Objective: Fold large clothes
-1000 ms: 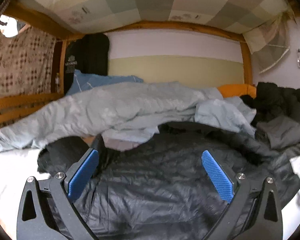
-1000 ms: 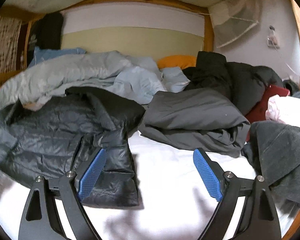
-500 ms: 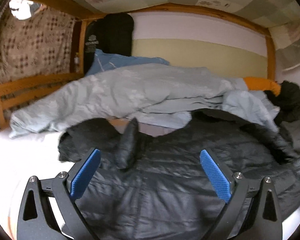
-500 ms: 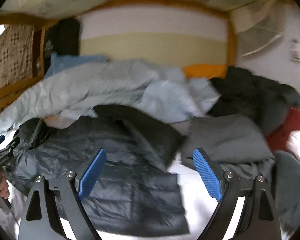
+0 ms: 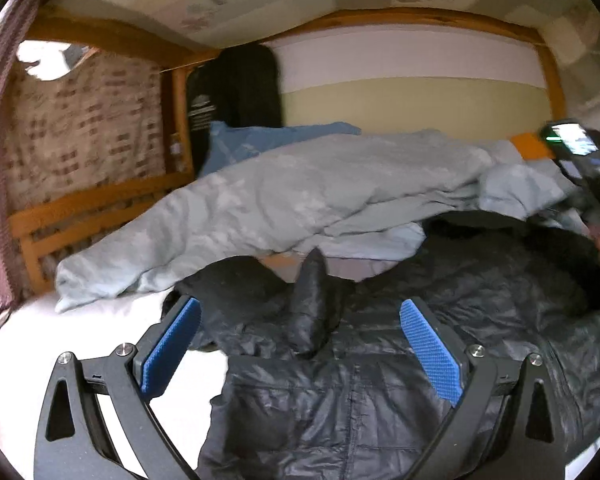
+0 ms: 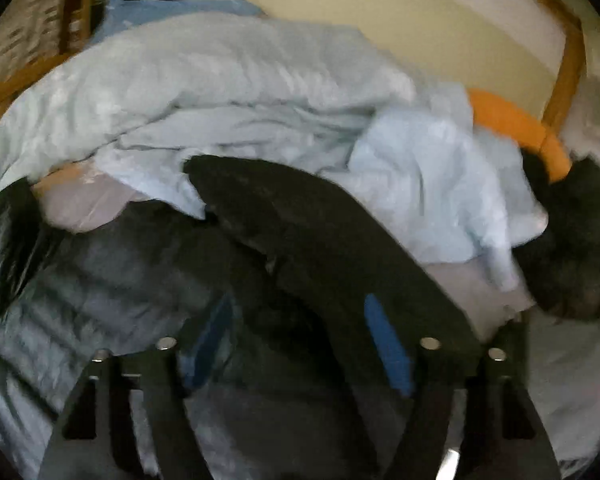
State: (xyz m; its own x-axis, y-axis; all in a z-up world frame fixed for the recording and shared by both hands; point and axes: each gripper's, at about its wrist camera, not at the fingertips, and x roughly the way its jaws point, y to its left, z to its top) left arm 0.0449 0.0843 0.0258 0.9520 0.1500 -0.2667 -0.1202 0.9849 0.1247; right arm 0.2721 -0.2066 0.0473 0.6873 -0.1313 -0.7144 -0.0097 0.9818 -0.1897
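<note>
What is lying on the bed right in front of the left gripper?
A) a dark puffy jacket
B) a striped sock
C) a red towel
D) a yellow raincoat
A: the left wrist view shows the open left gripper held over a dark quilted puffer jacket spread on the bed, with a pale blue duvet bunched up behind it.

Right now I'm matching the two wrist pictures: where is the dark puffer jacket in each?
Left wrist: the jacket fills the lower centre and right, spread between the open jaws.
Right wrist: the jacket fills the lower left and centre, blurred.
Shared landmark: the pale blue duvet heaped behind it.
</note>
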